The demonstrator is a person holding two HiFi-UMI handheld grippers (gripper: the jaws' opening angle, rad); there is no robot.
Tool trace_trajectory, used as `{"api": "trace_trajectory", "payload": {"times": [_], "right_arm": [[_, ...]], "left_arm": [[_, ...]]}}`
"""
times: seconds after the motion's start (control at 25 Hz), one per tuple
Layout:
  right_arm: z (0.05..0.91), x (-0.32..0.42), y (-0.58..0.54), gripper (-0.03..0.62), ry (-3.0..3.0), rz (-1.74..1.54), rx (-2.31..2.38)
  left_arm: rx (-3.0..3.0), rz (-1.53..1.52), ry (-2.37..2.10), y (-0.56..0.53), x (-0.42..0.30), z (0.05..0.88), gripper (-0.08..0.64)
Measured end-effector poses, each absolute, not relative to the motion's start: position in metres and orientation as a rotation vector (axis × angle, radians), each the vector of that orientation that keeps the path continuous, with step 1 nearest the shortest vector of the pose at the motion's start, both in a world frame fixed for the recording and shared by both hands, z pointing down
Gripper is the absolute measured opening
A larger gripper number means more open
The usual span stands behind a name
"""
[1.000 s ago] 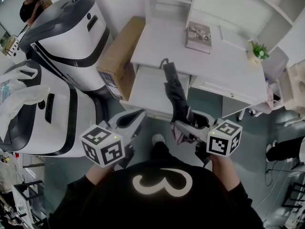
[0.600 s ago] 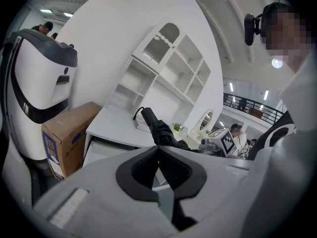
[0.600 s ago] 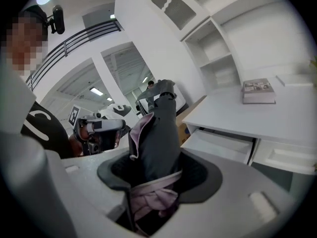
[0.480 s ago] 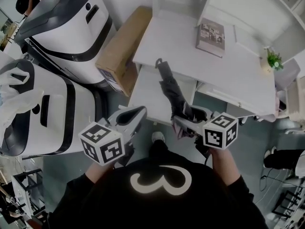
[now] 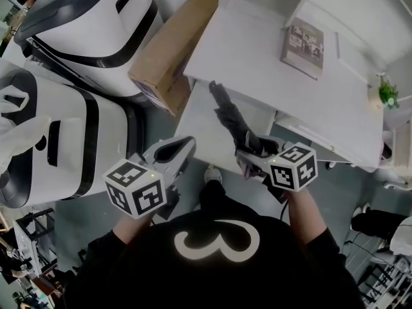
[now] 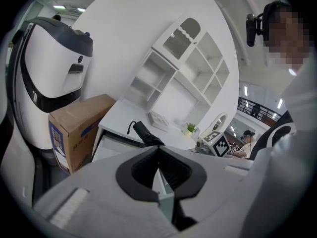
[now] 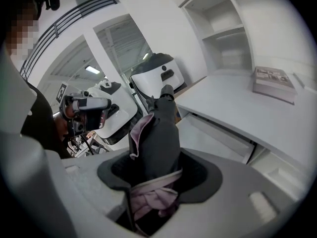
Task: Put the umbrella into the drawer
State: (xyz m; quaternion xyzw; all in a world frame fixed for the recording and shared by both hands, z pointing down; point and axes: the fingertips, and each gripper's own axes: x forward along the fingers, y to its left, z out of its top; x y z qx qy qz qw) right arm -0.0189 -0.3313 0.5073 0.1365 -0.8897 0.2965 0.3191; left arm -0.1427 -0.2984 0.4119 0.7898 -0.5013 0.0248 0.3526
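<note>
- The right tongs (image 5: 256, 154), held low before the person's body, clench the folded umbrella (image 5: 230, 116), which slants out over the open drawer (image 5: 199, 129).
- The left tongs (image 5: 172, 153), closed and empty, hover alongside.

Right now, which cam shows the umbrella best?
Head view: the folded umbrella shows end to end, handle tip down to the right gripper clamped on its canopy. Right gripper view shows that grip close up but foreshortened. Left gripper view catches only the handle end.
</note>
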Motion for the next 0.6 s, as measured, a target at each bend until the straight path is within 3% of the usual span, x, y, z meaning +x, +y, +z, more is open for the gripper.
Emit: {"api": "trace_trajectory", "payload": {"times": [0.6], "right_arm": [[0.607,-0.048,-0.360,0.239,-2.123,0.656,0.243]], "left_arm": [[1.933,0.043,-1.374,-0.321,-0.185,0.439,0.009]]}}
